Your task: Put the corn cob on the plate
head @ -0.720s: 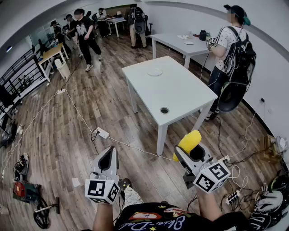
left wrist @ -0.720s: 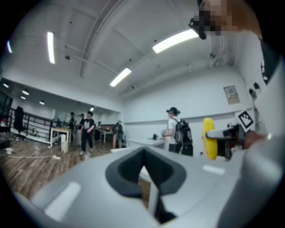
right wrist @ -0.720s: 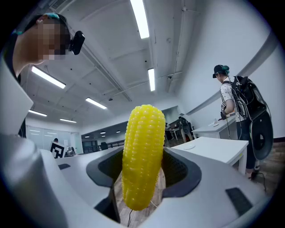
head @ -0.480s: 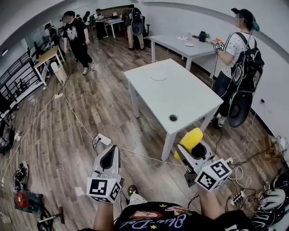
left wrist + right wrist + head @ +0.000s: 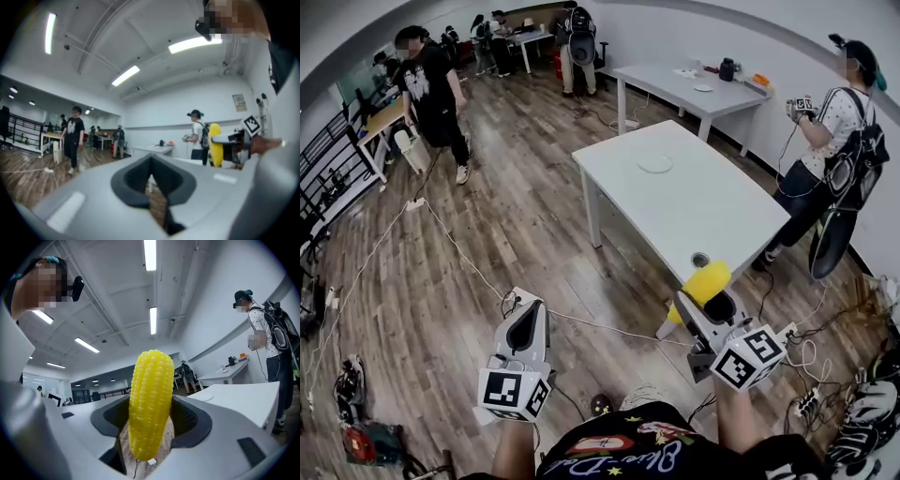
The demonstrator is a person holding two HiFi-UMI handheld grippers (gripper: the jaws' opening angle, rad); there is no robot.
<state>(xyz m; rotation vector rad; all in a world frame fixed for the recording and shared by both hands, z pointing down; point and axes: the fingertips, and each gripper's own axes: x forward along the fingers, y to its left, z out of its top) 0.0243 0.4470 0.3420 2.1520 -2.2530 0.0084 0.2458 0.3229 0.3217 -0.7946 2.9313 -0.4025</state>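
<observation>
My right gripper [image 5: 705, 292] is shut on a yellow corn cob [image 5: 701, 285], held over the floor just before the near corner of a white table [image 5: 712, 211]. In the right gripper view the corn cob [image 5: 150, 404] stands upright between the grey jaws. A small white plate [image 5: 655, 163] lies on the table's far half, well beyond the cob. My left gripper [image 5: 526, 330] hangs over the wooden floor to the left, shut and holding nothing. The left gripper view shows the corn cob [image 5: 214, 144] off to the right.
A person in black [image 5: 427, 94] walks at the far left. Another person with a backpack [image 5: 848, 141] stands right of the table. A second white table [image 5: 703, 89] stands behind. Cables [image 5: 459, 253] and a power strip [image 5: 517, 298] cross the floor; gear [image 5: 862, 422] lies at the right.
The white table has come nearer and now sits just ahead of the right gripper. The corn cob stays gripped. The person in black has walked further left.
</observation>
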